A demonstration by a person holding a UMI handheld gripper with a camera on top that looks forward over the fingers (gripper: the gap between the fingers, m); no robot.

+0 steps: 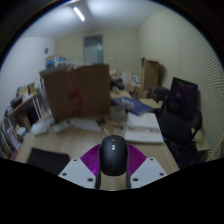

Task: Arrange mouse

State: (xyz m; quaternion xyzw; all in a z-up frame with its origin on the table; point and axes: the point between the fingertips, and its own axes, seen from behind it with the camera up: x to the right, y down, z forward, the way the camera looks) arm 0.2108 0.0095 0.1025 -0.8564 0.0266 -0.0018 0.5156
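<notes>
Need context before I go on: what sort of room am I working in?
Likely an office or storeroom: a large cardboard box, a black chair and a cluttered desk. The gripper is shut on the mouse.

A pale wooden bench (75,142) runs across the room. On it stands a large brown cardboard box (78,91), upright, with smaller clutter heaped on top of it. To one side of the box, shelves (22,112) hold a jumble of small items too blurred to name. A flat dark mat (47,160) lies on the near part of the bench. Papers and white sheets (142,127) lie spread on the bench at the other side of the box, and beyond them sits a black chair (178,112). A brown cabinet (151,73) stands against the far wall, near a window (93,50). A long ceiling light (78,13) glows overhead.
</notes>
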